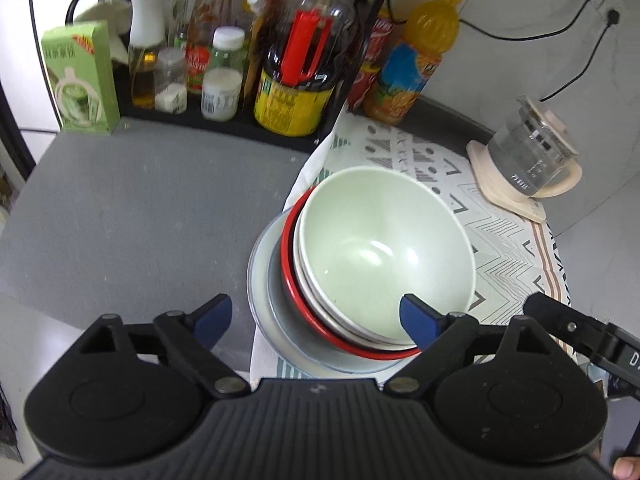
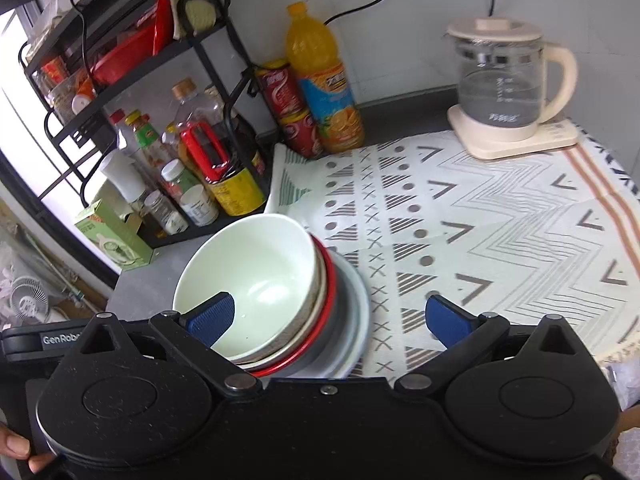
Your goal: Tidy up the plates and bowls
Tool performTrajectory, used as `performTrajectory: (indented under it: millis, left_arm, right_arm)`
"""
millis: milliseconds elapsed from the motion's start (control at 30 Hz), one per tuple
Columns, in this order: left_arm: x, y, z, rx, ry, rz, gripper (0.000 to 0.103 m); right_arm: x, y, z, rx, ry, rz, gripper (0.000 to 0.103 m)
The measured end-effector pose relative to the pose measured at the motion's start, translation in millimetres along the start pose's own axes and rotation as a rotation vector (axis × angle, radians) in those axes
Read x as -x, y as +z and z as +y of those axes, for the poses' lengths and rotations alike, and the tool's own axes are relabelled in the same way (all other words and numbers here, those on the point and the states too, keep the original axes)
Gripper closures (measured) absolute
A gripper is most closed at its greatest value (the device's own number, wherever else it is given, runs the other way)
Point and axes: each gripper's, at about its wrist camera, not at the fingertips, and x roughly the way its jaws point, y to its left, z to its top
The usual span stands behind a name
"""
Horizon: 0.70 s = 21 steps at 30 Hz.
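Note:
A pale green bowl tops a stack: under it a white dish, a red-rimmed plate and a wide grey-blue plate, all at the left edge of the patterned cloth. My left gripper is open, hovering just before the stack's near left side, its right pad over the bowl's rim. In the right wrist view the same green bowl sits left of centre, the grey-blue plate showing beneath it. My right gripper is open, its left pad over the bowl, its right pad above the cloth.
A black rack of sauce bottles stands behind the grey counter. A green box, an orange juice bottle, red cans and a glass kettle on its base line the back. A hand holds each gripper.

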Motion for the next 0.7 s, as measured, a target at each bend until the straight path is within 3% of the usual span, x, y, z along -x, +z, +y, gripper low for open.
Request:
performTrajectory:
  millis: [300, 700]
  left_arm:
    - [20, -6, -10, -0.053, -0.028, -0.046, 0.007]
    - [60, -36, -23, -0.150, -0.025, -0.108, 0.000]
  right_arm:
    - [30, -5, -13, -0.017, -0.025, -0.069, 0.000]
    - [86, -40, -21, -0.014, -0.072, -0.141, 0.000]
